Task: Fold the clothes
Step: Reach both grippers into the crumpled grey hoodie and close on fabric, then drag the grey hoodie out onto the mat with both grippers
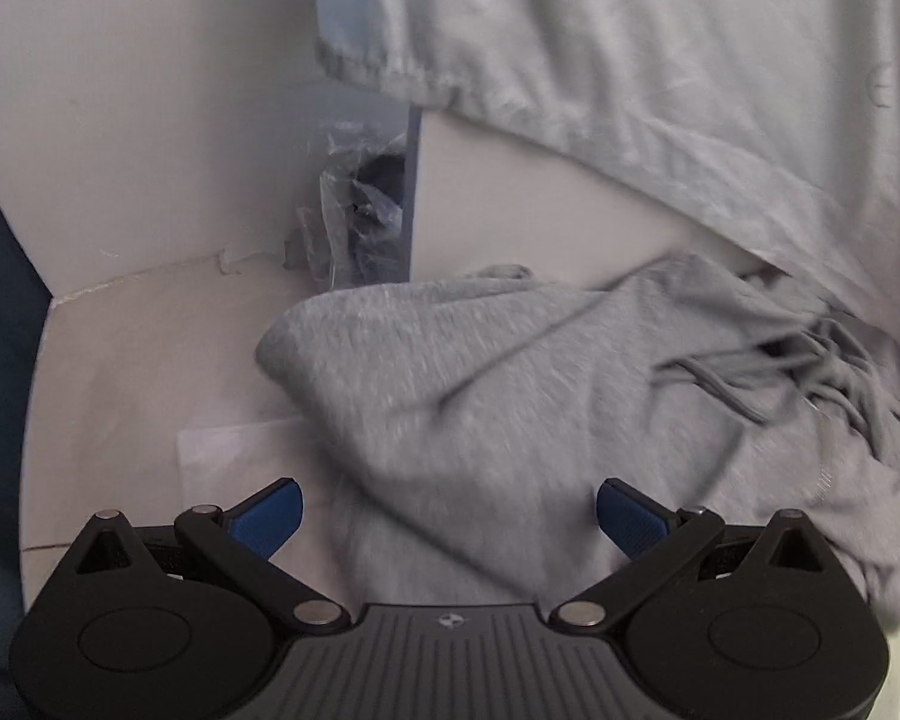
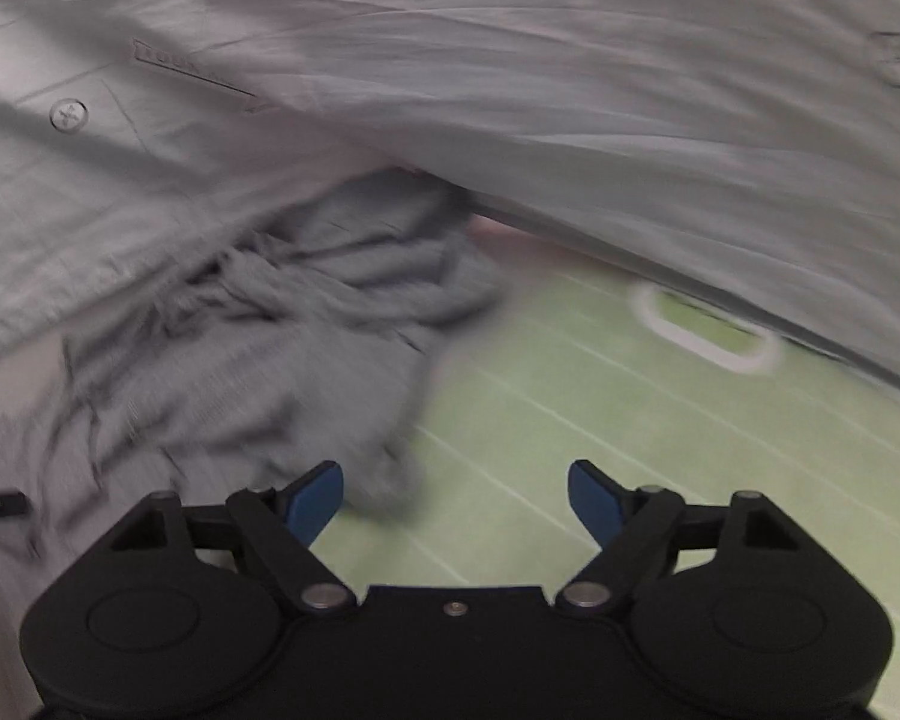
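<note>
Clearly, from the left wrist camera, the left gripper (image 1: 448,509) has its jaws spread wide with nothing between the blue pads (image 1: 270,517); the crumpled grey garment (image 1: 510,408) lies just ahead at twelve o'clock on the white surface (image 1: 126,372), its tangled drawstrings (image 1: 822,372) bunched toward two o'clock. A pale sheet (image 1: 660,60) hangs across the top from twelve to three o'clock, and a crinkled plastic bag (image 1: 360,210) sits in the corner at eleven o'clock. From the right wrist camera, the right gripper (image 2: 455,501) is also open and empty, a loose tip of the grey garment (image 2: 258,360) ending just beside its ten o'clock pad over a green striped mat (image 2: 660,450); the pale sheet (image 2: 510,90) drapes across the upper half. The step in hand looks like reaching in for a first grip. It would go best if each gripper picks a clean outer edge, avoiding the strings and the sheet, then lifts to spread the cloth flat before any fold.
</note>
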{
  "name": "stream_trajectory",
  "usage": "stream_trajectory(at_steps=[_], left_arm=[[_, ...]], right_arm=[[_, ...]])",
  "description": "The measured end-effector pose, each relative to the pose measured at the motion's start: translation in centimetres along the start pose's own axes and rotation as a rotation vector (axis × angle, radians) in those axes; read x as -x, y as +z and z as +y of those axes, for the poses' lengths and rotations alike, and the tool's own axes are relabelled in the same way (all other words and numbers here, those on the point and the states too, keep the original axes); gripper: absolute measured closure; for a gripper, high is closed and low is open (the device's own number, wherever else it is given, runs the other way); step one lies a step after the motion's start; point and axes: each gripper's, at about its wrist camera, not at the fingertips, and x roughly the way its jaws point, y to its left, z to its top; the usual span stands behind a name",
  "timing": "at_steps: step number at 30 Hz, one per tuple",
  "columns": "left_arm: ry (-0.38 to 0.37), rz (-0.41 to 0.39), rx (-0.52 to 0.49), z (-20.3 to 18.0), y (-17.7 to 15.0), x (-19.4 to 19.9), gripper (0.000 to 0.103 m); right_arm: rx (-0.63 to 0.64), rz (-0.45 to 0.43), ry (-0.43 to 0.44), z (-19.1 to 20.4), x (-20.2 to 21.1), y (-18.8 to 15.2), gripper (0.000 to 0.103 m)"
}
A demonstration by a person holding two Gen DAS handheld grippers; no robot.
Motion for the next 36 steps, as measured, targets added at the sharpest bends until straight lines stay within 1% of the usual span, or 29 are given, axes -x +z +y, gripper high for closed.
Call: stream_trajectory(at_steps=[3, 4, 5, 6, 7, 8, 9, 10, 11, 12, 14, 16, 19, 23, 26, 29, 36], left_arm=[[-0.016, -0.007, 0.028, -0.2, 0.4, -0.7, 0.001], [-0.020, -0.011, 0.033, -0.4, 0.5, -0.8, 0.004], [-0.030, -0.011, 0.039, -0.4, 0.5, -0.9, 0.009], [-0.041, -0.011, 0.046, -0.4, 0.6, -0.9, 0.013], [-0.060, -0.008, 0.060, -0.4, 0.6, -0.9, 0.020], [-0.081, -0.005, 0.071, -0.3, 0.6, -0.8, 0.029], [-0.102, -0.002, 0.082, -0.2, 0.6, -0.6, 0.035], [-0.118, -0.002, 0.090, -0.1, 0.6, -0.4, 0.045], [-0.125, -0.006, 0.090, -0.1, 0.5, -0.1, 0.052], [-0.129, -0.010, 0.087, -0.1, 0.5, 0.2, 0.056], [-0.143, -0.021, 0.074, -0.2, 0.4, 0.9, 0.072], [-0.168, -0.030, 0.073, -0.1, 0.7, 1.6, 0.079], [-0.204, -0.029, 0.052, -0.2, 0.8, 3.0, 0.081], [-0.263, 0.001, 0.003, -1.2, -1.3, 5.9, 0.081], [-0.302, 0.042, -0.060, -1.7, -5.3, 8.6, 0.081], [-0.339, 0.085, -0.141, -2.9, -9.0, 10.8, 0.081], [-0.430, 0.192, -0.317, -7.1, -18.8, 14.5, 0.082]], right_arm=[[-0.015, 0.015, 0.061, 1.1, -2.5, 1.2, 0.021], [-0.015, 0.024, 0.072, 1.4, -3.3, 1.4, 0.021], [-0.011, 0.035, 0.081, 1.8, -4.1, 1.5, 0.022], [-0.001, 0.049, 0.089, 2.1, -4.8, 1.6, 0.035], [0.008, 0.059, 0.108, 2.3, -5.3, 1.6, 0.045], [0.011, 0.055, 0.125, 2.4, -5.4, 1.5, 0.056], [0.017, 0.033, 0.125, 2.5, -5.0, 1.3, 0.074], [0.028, 0.008, 0.125, 2.5, -4.5, 1.1, 0.085], [0.037, -0.011, 0.130, 2.6, -3.7, 0.9, 0.093], [0.045, -0.031, 0.135, 2.7, -3.0, 0.7, 0.094], [0.078, -0.063, 0.133, 3.1, -1.3, 0.3, 0.095], [0.104, -0.089, 0.121, 3.5, 0.6, -0.3, 0.096], [0.114, -0.121, 0.095, 3.7, 3.7, -1.6, 0.096], [0.068, -0.147, 0.041, 2.2, 8.6, -4.6, 0.097], [0.012, -0.161, -0.008, 0.5, 12.5, -7.4, 0.097], [-0.090, -0.161, -0.068, -2.2, 16.3, -11.0, 0.097], [-0.268, -0.162, -0.232, -8.6, 25.2, -19.8, 0.096]])
